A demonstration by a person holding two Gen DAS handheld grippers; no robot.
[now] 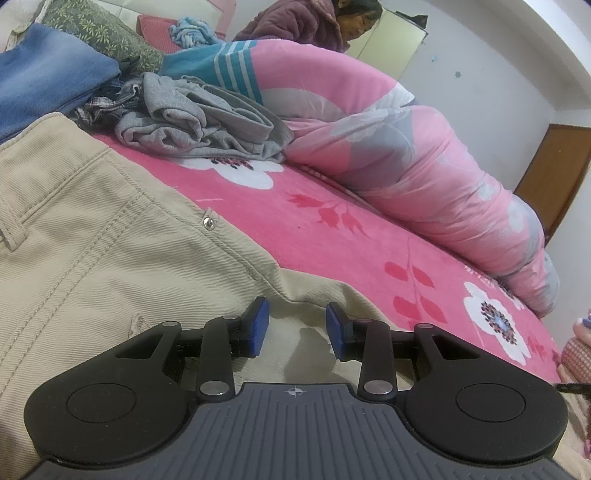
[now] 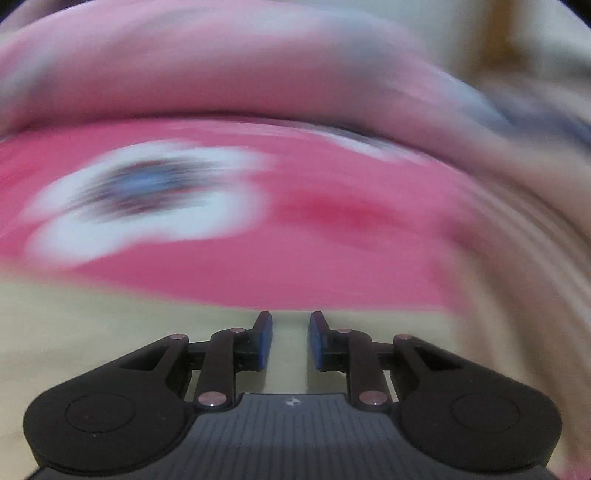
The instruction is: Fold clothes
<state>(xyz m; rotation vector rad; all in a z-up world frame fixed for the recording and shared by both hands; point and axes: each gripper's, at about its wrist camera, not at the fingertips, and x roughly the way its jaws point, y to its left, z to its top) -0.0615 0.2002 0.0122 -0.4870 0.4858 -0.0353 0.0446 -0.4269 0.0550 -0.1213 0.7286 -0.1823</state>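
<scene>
Left wrist view: our left gripper (image 1: 297,325) hovers low over the beige trousers (image 1: 92,236), fingers parted with a narrow gap and nothing between them. The trousers spread flat on the pink bedsheet (image 1: 332,229), under and left of the gripper. Beyond lie a grey garment (image 1: 207,125), a blue one (image 1: 48,85) and a rolled quilt (image 1: 406,147); a person (image 1: 314,22) sits at the far edge.

Right wrist view: heavy blur. Our right gripper (image 2: 290,339) is narrowly parted, empty, with beige cloth beneath it.
</scene>
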